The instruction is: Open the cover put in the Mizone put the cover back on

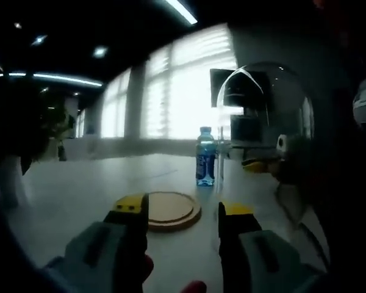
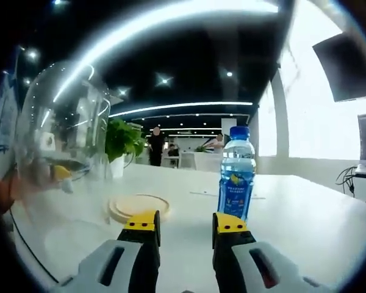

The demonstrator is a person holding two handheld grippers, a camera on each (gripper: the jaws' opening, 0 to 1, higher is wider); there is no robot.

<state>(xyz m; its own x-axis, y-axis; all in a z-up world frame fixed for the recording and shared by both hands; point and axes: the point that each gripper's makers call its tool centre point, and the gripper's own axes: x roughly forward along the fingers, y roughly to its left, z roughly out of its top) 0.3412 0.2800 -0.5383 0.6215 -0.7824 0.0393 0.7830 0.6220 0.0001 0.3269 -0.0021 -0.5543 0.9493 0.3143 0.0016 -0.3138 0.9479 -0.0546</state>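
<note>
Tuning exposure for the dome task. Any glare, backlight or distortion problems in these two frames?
Left gripper view: bright windows backlight the scene, leaving the Mizone bottle and glass dome cover dim and the foreground murky. Right gripper view: better exposed, bottle label readable, but ceiling lights streak across the dome and the fisheye bends the table edge.

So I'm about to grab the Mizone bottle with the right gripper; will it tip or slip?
The Mizone bottle stands tall on a narrow base, so a high nudge could tip it. It looks full, so probably fairly heavy. Its glossy plastic may slip; the right gripper, open before it, should probably close around the labelled middle.
</note>
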